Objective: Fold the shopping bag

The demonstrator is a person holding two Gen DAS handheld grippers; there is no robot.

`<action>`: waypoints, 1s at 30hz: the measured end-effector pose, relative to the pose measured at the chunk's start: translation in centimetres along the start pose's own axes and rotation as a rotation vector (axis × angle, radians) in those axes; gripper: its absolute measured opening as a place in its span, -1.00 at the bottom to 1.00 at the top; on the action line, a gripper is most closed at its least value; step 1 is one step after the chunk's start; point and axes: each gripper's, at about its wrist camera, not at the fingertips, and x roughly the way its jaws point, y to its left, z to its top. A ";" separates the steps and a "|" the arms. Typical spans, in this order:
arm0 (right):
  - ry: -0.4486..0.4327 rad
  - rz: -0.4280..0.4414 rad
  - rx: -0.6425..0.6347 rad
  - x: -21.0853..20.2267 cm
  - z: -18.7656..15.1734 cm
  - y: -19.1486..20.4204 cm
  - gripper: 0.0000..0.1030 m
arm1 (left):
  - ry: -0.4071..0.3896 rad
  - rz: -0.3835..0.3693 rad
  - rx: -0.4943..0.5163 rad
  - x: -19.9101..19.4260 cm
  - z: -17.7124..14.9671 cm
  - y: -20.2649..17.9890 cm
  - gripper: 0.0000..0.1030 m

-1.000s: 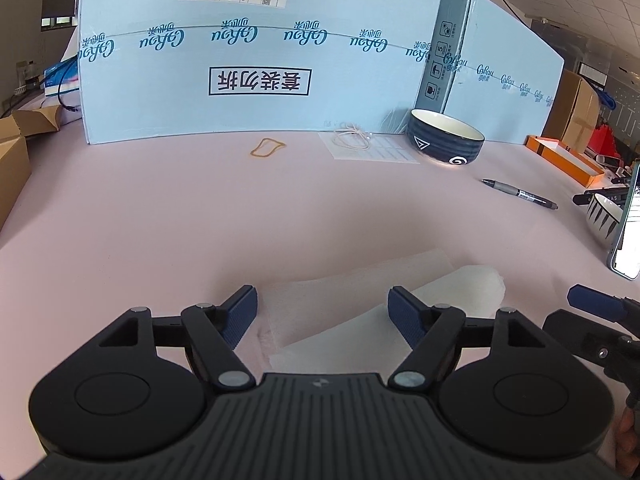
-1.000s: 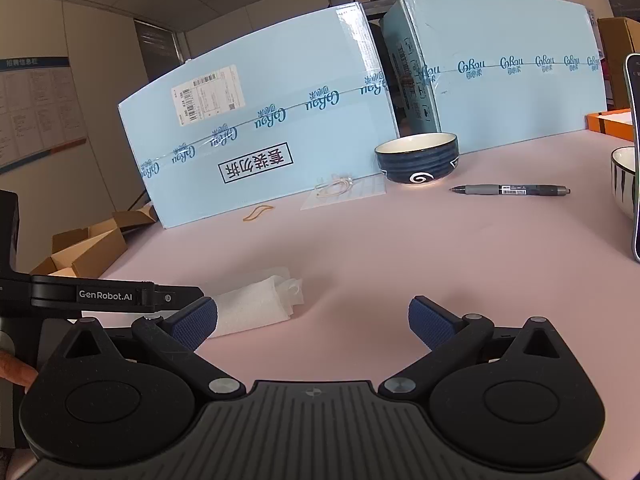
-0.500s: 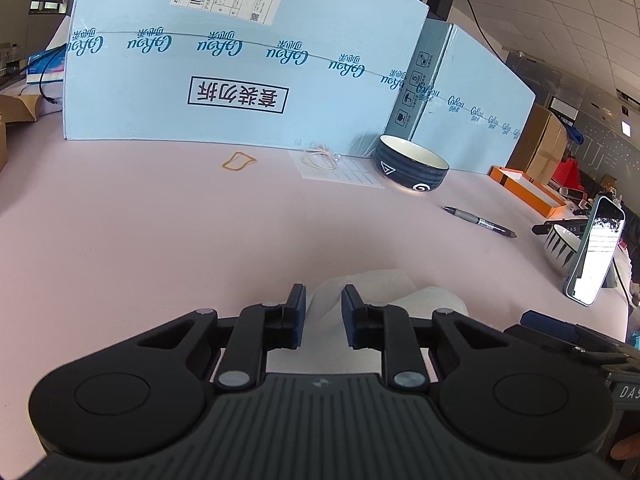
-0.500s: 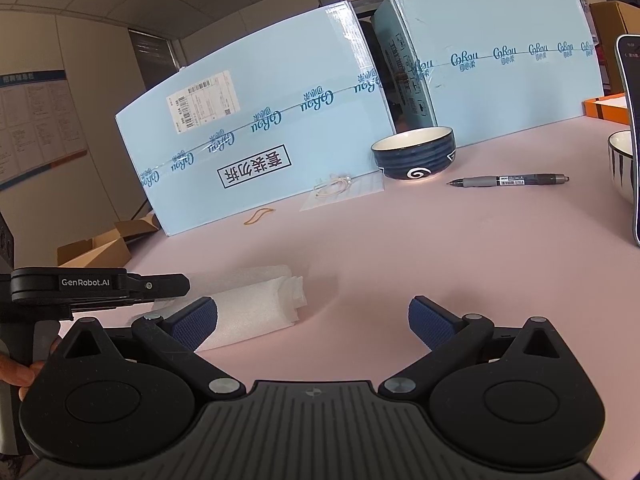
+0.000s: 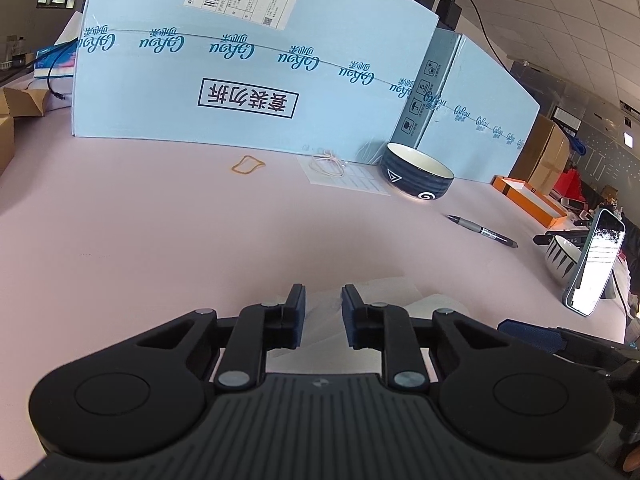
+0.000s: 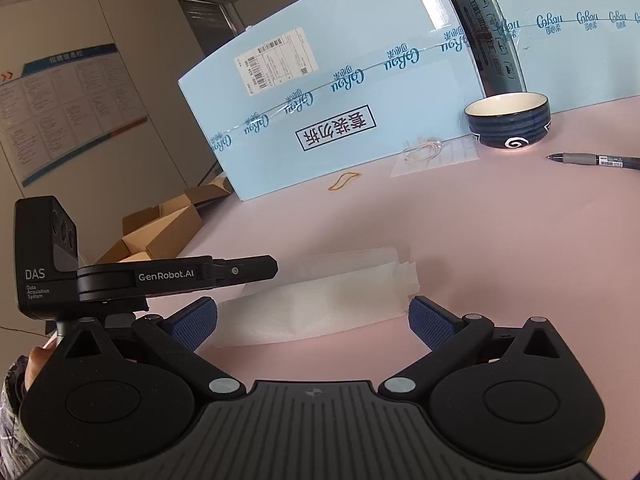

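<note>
The shopping bag (image 6: pixel 320 304) is a white, translucent, folded bundle lying on the pink table (image 6: pixel 480 240). My left gripper (image 5: pixel 323 308) has its jaws drawn narrow around the bag's left end, and bag material (image 5: pixel 396 290) fills the gap between the blue pads. From the right wrist view, the left gripper's finger (image 6: pixel 240 270) reaches over that end. My right gripper (image 6: pixel 314 314) stands wide open just in front of the bag and touches nothing; the bag lies ahead between its fingers. One blue pad of the right gripper (image 5: pixel 532 334) shows at the right edge of the left wrist view.
Tall light-blue cartons (image 5: pixel 240 80) wall off the back of the table. In front of them lie a rubber band (image 5: pixel 248 164), a paper with string (image 5: pixel 344 172), a dark bowl (image 5: pixel 418 178) and a pen (image 5: pixel 484 232). A propped phone (image 5: pixel 596 264) and striped bowl (image 5: pixel 562 256) stand right.
The left jaws went from wide apart to narrow around the bag's end. The right gripper swung toward the bag, which now lies centred ahead of its open fingers.
</note>
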 end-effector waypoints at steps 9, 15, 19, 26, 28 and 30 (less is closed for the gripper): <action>0.077 -0.025 -0.036 2.9 0.3 1.6 1.00 | 0.000 0.010 -0.022 -0.3 0.3 0.8 0.07; 0.058 0.013 -0.042 3.4 0.3 1.6 0.82 | 0.012 0.036 -0.017 -0.2 0.2 0.8 0.19; 0.031 -0.004 0.011 2.9 0.2 0.6 -0.23 | 0.014 0.037 -0.007 -0.2 0.2 0.6 0.20; 0.018 0.095 0.103 2.2 -0.3 -0.7 -0.97 | 0.040 0.047 0.027 0.3 0.0 0.3 0.22; -0.001 0.091 0.085 1.7 -0.3 -0.4 -0.97 | 0.039 0.045 0.019 0.2 0.1 0.4 0.25; 0.000 0.079 0.084 1.5 -0.3 -0.4 -0.95 | 0.037 0.047 0.009 0.2 0.1 0.6 0.29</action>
